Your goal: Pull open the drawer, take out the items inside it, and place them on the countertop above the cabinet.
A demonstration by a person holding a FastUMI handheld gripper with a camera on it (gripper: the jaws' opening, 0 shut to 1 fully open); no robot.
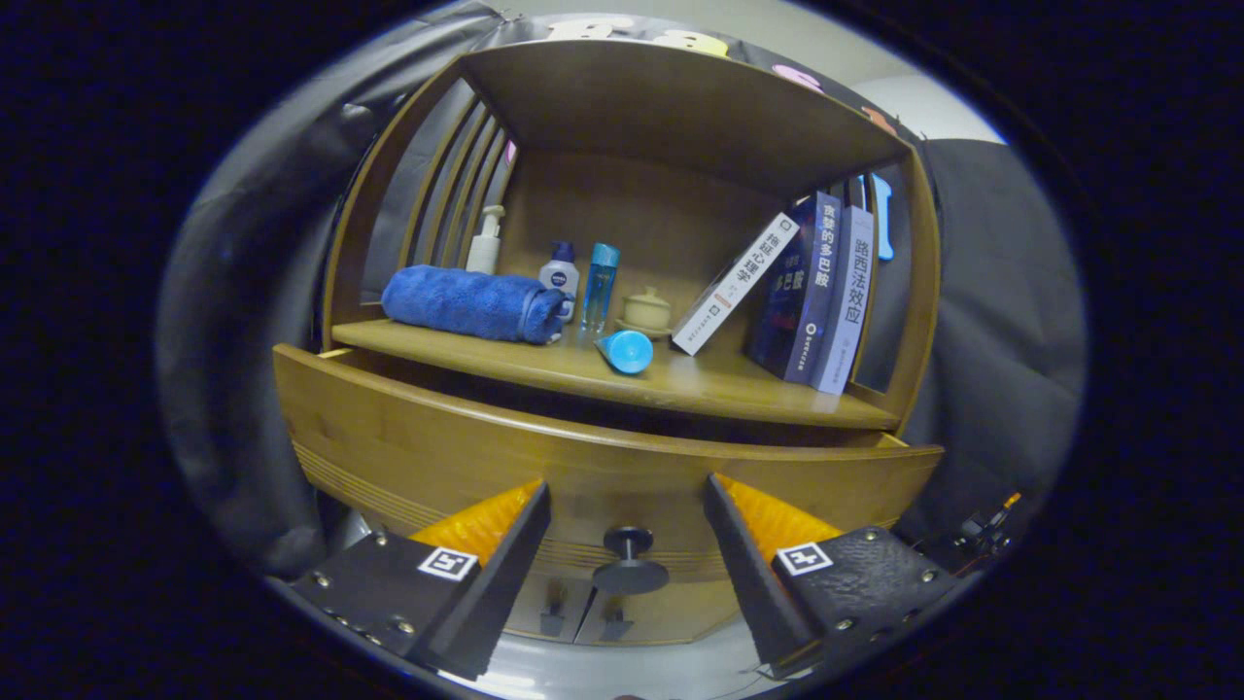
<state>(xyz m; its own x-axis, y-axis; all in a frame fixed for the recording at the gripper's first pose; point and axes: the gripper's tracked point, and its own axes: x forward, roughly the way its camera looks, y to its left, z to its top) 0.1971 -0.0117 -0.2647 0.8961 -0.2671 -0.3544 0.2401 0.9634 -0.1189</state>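
Spreading its two fingers wide, the hand-held gripper (627,506) faces a wooden cabinet (880,301), jaws apart and clamped on nothing, with the dark round knob (630,572) of the drawer (437,437) sitting in the gap between them, touched by neither finger. The drawer front stands pulled out a little from the cabinet, a dark slit showing along its top edge; what lies inside cannot be seen from here. Below it, two small door handles (583,614) show near the knob.

On the countertop (700,389) above the drawer, from the left: a rolled blue towel (471,303) lies on its side, with a white pump bottle (485,243) standing behind it at the far left. Just right of the towel stand a small white bottle with a blue cap (561,275) and a tall clear blue bottle (600,284). Nearer the front edge, a light blue tube (625,350) lies with its round end toward the gripper. Behind it sits a small cream lidded jar (645,311). Farther right, a white book (735,284) leans tilted against two upright books (821,292) at the cabinet's right wall.
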